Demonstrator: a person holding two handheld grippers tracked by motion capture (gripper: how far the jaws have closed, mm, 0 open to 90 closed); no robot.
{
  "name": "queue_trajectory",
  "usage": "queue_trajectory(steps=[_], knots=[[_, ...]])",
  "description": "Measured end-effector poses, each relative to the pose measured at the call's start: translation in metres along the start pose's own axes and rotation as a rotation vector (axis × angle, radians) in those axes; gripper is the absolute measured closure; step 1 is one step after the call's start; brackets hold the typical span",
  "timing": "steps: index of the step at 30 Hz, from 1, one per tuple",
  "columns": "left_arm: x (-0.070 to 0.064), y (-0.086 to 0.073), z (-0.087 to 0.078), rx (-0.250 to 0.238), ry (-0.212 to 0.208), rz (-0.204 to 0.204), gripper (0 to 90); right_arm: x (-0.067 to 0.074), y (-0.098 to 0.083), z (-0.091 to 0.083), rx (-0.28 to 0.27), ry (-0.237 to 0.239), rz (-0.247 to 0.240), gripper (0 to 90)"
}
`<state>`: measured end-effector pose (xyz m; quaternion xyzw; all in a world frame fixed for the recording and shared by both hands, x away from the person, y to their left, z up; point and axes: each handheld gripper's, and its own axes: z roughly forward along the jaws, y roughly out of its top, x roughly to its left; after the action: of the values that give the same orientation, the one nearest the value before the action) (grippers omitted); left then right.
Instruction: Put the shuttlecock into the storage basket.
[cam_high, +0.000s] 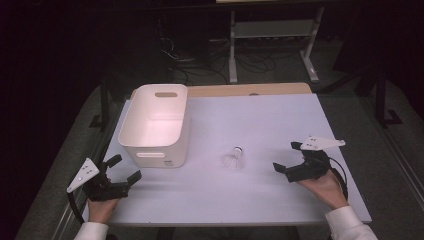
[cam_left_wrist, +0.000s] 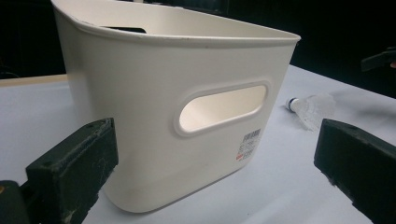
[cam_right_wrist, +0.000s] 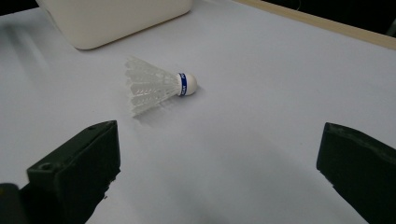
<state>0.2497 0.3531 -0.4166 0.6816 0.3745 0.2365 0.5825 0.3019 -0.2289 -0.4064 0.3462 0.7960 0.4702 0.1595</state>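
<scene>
- Shuttlecock (cam_high: 235, 159): white feathered skirt, white cork tip with a blue band; lettering on the band too small to read. Lies on its side on the table (cam_high: 260, 120), near-centre, just right of the bin, between the two grippers.
- Bin (cam_high: 156, 125): white plastic, rounded corners, oval handle slots in its near and far walls. Stands upright at the table's left. Visible interior holds nothing.
- Sticker (cam_left_wrist: 247, 144): on the bin's near wall below the slot; barcode and red mark, text illegible.
- Left gripper (cam_high: 122, 170): near-left edge, jaws spread, holding nothing.
- Right gripper (cam_high: 286, 157): right of the shuttlecock, jaws spread, holding nothing.
</scene>
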Motion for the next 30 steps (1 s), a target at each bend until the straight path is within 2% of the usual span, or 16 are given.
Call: queue_trajectory(steps=[15,19,30], knots=[[-0.002,0.001,0.000,-0.005,-0.016,-0.002,0.0,0.005,0.006,0.017,0.055,0.035,-0.014,0.0],[-0.003,0.001,0.001,-0.007,-0.023,0.000,0.0,0.007,0.008,0.024,0.073,0.039,-0.031,0.0],[-0.004,0.001,0.002,-0.010,-0.031,-0.004,0.0,0.009,0.012,0.031,0.083,0.057,-0.036,0.0]])
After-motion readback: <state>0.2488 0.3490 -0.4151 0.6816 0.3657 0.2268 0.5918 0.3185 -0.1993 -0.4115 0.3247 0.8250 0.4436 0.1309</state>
